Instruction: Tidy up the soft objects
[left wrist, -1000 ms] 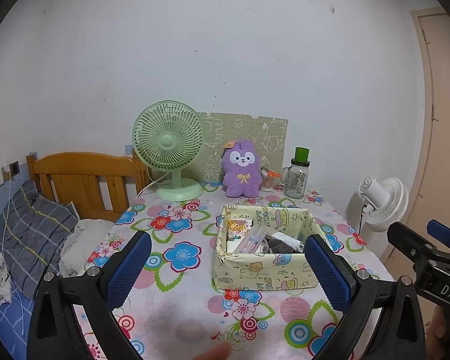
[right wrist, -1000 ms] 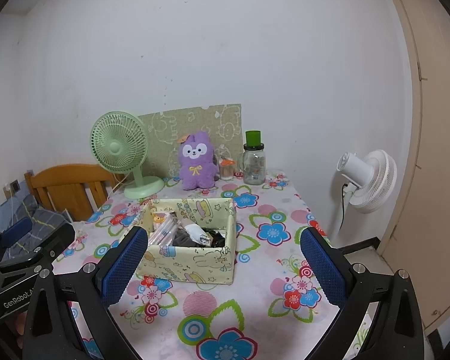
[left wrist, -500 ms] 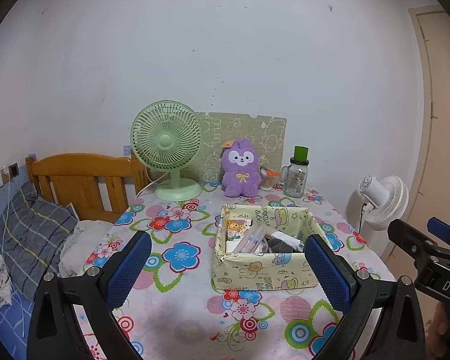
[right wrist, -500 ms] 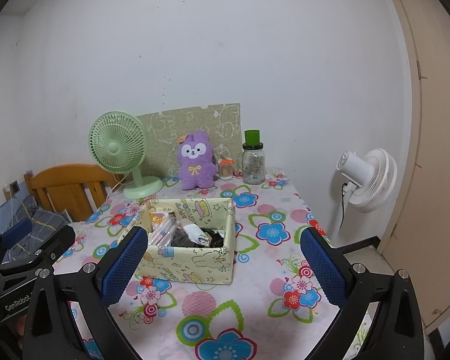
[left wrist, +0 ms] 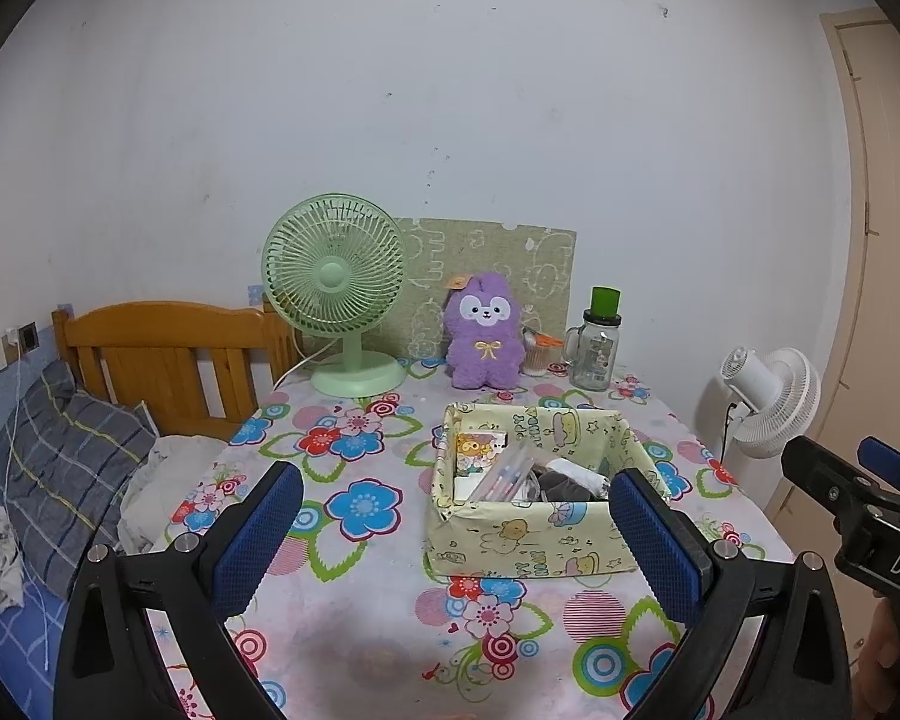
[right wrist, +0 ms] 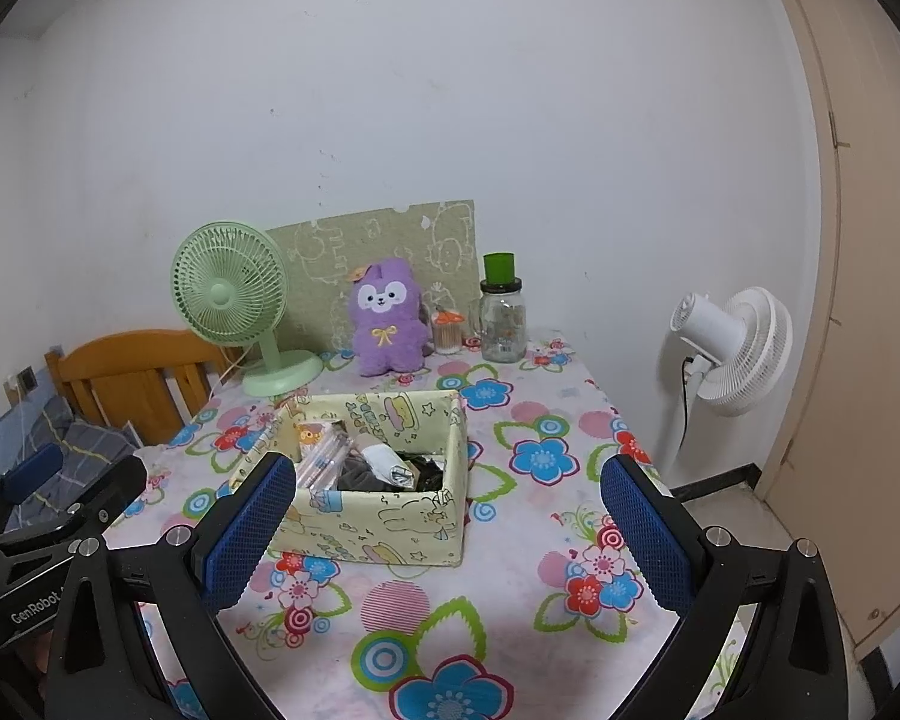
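A purple plush toy [left wrist: 485, 339] sits upright at the back of the flowered table, against a green board; it also shows in the right wrist view [right wrist: 389, 317]. A pale yellow fabric box [left wrist: 531, 492] holding packets and dark cloth items stands mid-table, also in the right wrist view [right wrist: 378, 474]. My left gripper [left wrist: 456, 534] is open and empty, above the table's near edge, short of the box. My right gripper [right wrist: 450, 531] is open and empty, to the right of the left one, just before the box.
A green desk fan [left wrist: 336, 300] stands back left, a glass jar with a green lid [left wrist: 597, 339] back right beside a small orange-capped pot [right wrist: 447, 330]. A white floor fan [right wrist: 726, 348] stands right of the table. A wooden bed frame [left wrist: 162, 360] with a pillow is left.
Both grippers have drifted very slightly; the view has barely shifted. Nothing was taken hold of or let go.
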`<state>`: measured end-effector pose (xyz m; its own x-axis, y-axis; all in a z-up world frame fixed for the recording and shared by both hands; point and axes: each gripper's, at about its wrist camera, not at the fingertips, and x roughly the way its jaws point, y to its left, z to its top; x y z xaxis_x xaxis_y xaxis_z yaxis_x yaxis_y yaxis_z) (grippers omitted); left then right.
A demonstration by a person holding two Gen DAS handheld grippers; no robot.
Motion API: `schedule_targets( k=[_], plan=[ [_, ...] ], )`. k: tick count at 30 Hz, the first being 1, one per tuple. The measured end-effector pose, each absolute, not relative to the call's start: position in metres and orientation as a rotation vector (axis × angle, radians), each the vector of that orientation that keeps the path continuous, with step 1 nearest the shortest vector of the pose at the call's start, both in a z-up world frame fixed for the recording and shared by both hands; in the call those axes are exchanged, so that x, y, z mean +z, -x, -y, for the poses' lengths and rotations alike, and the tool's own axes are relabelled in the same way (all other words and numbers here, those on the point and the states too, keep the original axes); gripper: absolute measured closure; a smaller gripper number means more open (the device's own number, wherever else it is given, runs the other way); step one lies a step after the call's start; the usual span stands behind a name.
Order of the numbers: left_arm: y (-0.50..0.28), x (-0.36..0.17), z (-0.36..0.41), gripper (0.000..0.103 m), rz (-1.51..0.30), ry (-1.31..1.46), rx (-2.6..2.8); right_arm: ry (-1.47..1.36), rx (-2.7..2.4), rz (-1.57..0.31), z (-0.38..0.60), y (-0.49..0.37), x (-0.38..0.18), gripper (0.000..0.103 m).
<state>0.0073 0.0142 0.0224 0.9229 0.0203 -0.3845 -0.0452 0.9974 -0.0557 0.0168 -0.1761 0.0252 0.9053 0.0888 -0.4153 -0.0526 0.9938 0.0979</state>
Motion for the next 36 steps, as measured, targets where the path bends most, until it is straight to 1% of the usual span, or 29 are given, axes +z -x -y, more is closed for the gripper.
schedule_targets(
  k=[36],
  plan=[
    [-0.0111, 0.0160, -0.0135, 0.000, -0.406, 0.059, 0.020, -0.069, 0.067, -0.431, 0.1741, -0.0202, 0.0242, 0.000]
  ],
)
